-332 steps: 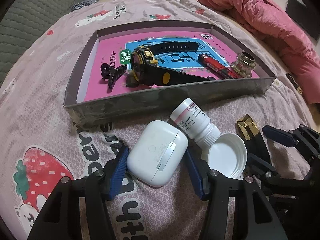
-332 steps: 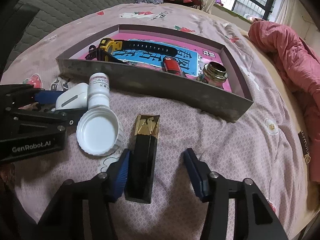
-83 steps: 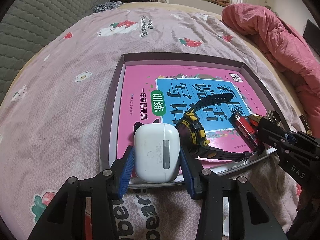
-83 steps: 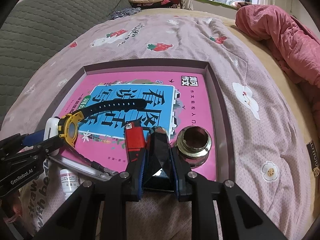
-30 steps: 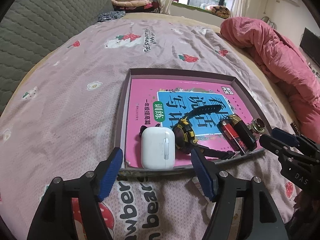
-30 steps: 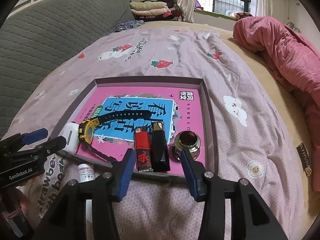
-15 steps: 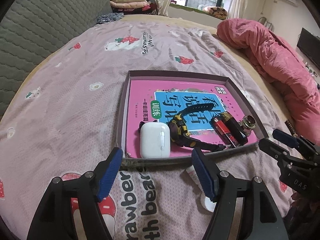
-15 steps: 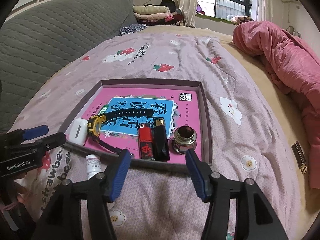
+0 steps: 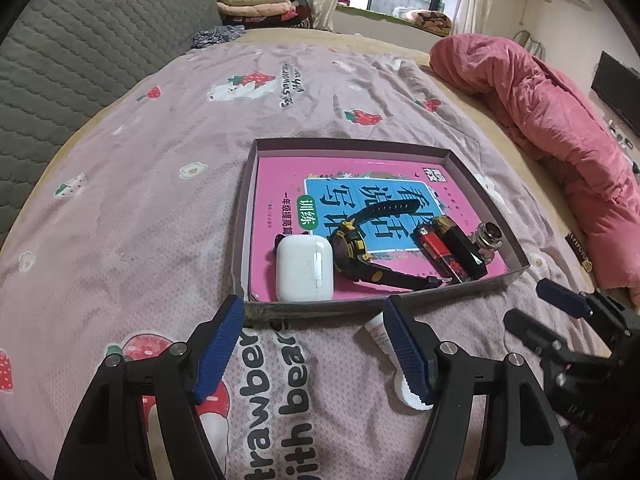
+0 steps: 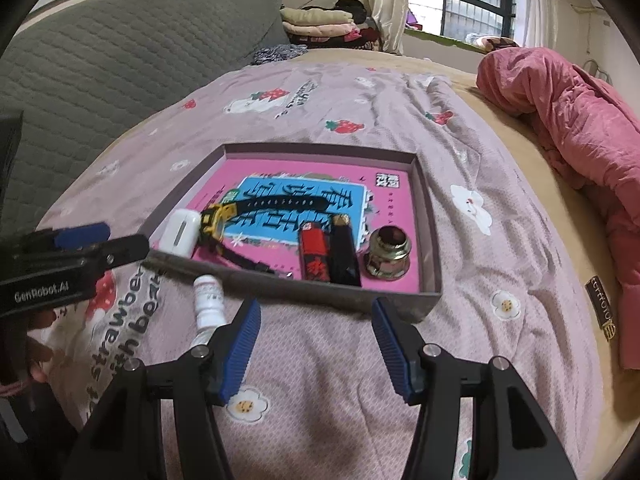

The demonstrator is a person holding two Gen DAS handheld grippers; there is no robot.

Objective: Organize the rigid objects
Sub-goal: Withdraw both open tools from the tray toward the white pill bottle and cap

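Observation:
A shallow grey box (image 9: 376,305) (image 10: 360,298) lined with a pink book lies on the bed. In it lie a white earbud case (image 9: 305,269) (image 10: 181,233), a black-and-yellow watch (image 9: 352,246) (image 10: 216,220), a red lighter (image 9: 434,247) (image 10: 315,255), a black-and-gold case (image 9: 466,250) (image 10: 343,258) and a metal cap (image 9: 488,236) (image 10: 389,254). A white pill bottle (image 9: 378,332) (image 10: 208,300) and its lid (image 9: 406,394) lie on the sheet before the box. My left gripper (image 9: 316,346) and my right gripper (image 10: 316,346) hover open and empty, short of the box.
A pink quilt (image 9: 560,120) (image 10: 580,140) is bunched along the right side of the bed. A grey quilted backrest (image 9: 80,60) rises at the left. Folded clothes (image 9: 256,4) sit at the far end. Bare strawberry-print sheet (image 9: 140,200) surrounds the box.
Both grippers have drawn back from the box, which now looks smaller and farther. The right jaws stand wider apart than a second ago. Objects in the box have not moved.

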